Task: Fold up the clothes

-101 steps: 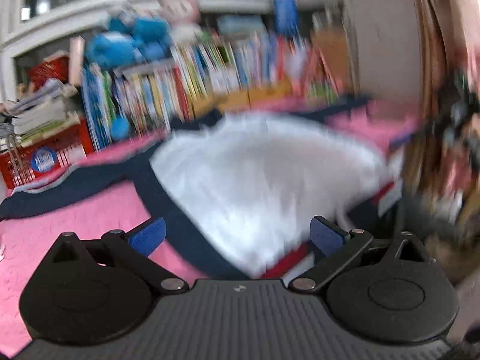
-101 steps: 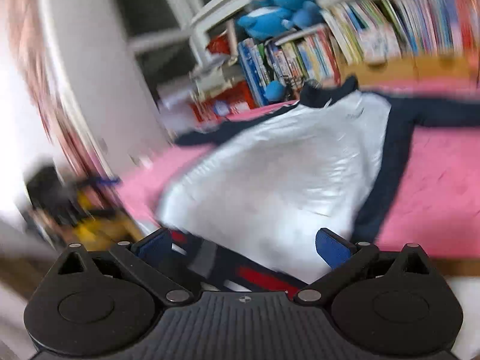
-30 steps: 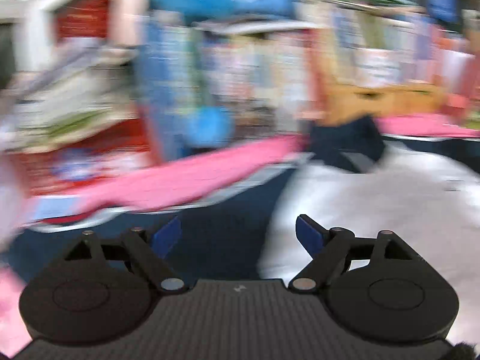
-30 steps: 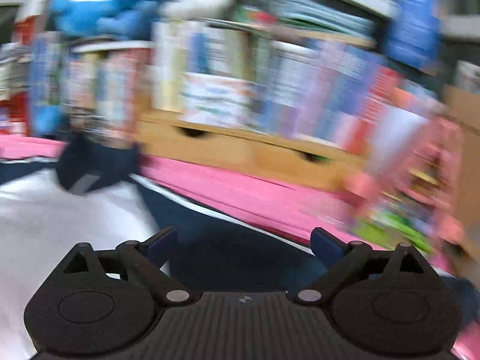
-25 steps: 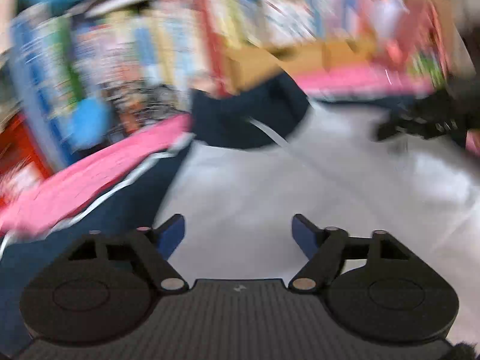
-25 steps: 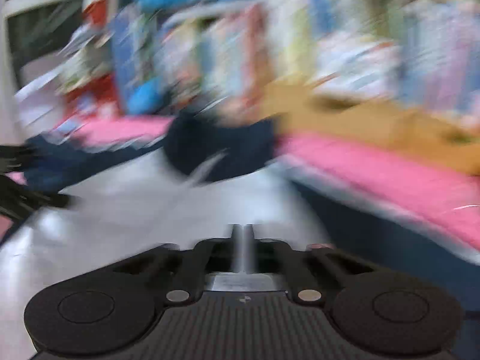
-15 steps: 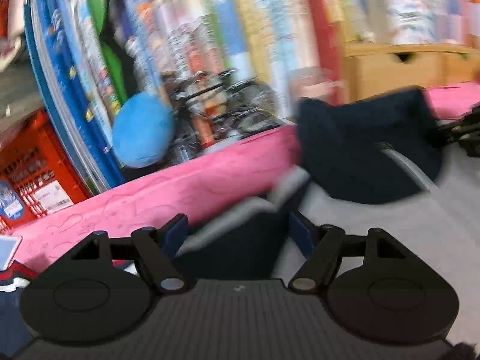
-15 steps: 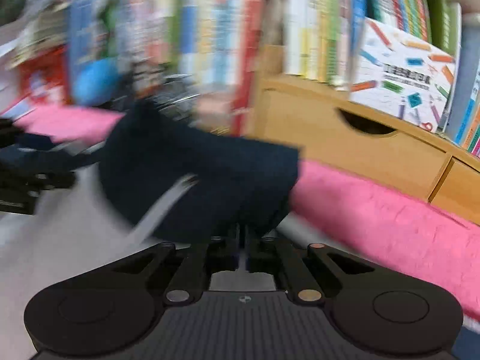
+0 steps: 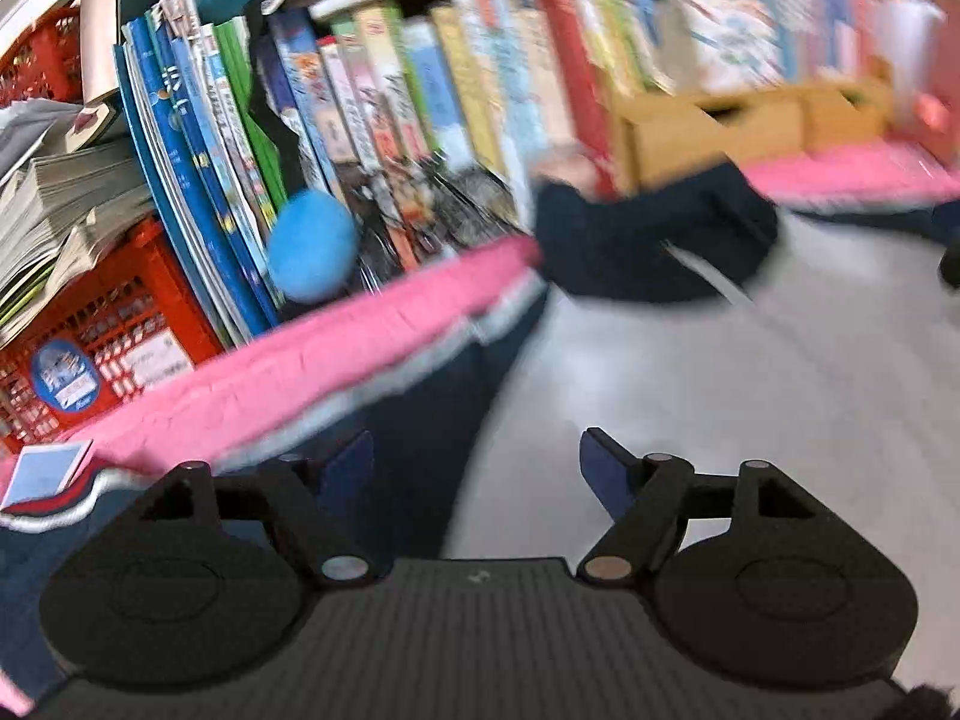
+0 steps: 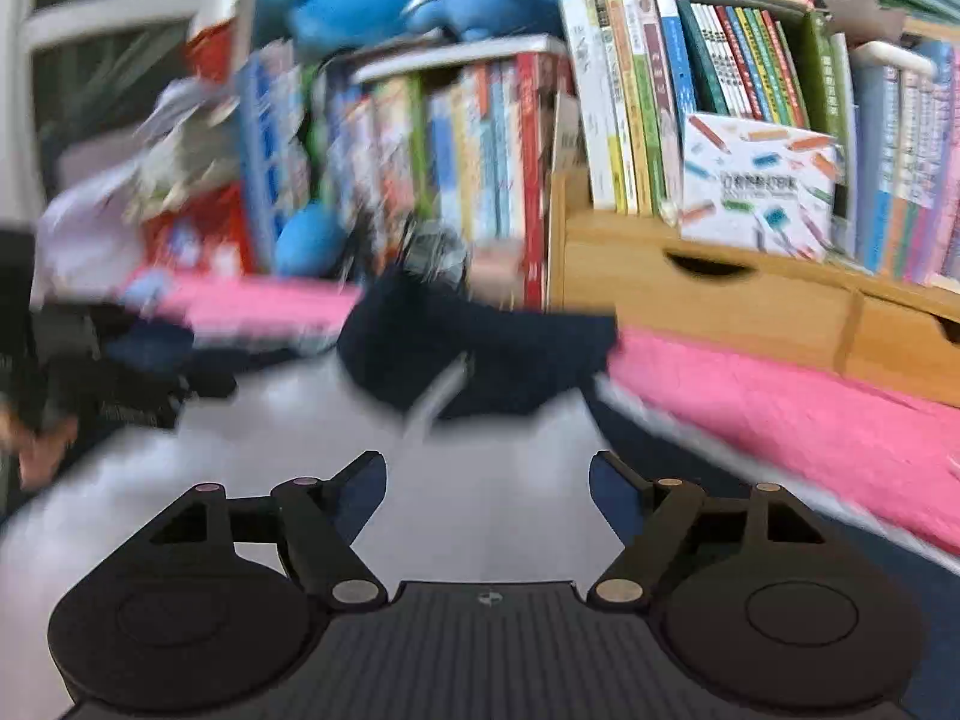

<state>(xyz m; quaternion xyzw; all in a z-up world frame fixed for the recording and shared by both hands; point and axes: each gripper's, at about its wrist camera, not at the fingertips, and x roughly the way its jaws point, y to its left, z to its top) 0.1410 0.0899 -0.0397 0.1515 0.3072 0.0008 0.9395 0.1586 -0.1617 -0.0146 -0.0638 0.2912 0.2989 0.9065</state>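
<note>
Frankly, my left gripper [image 9: 477,468] had its jaws spread wide with nothing between them, low over the seam where the navy sleeve [image 9: 414,420] met the white body of the jacket [image 9: 720,372]. My right gripper [image 10: 486,486] was likewise parted and empty above that white panel, near the dark collar [image 10: 480,354]. Judging by this, the garment lay spread flat on the pink blanket [image 10: 780,408], no fold made yet. Its cloth looked smooth and slightly glossy; the blanket seemed nubbly; books [image 10: 660,90] stood behind.

Jacket [image 9: 690,372] — seemingly grey, navy-trimmed
</note>
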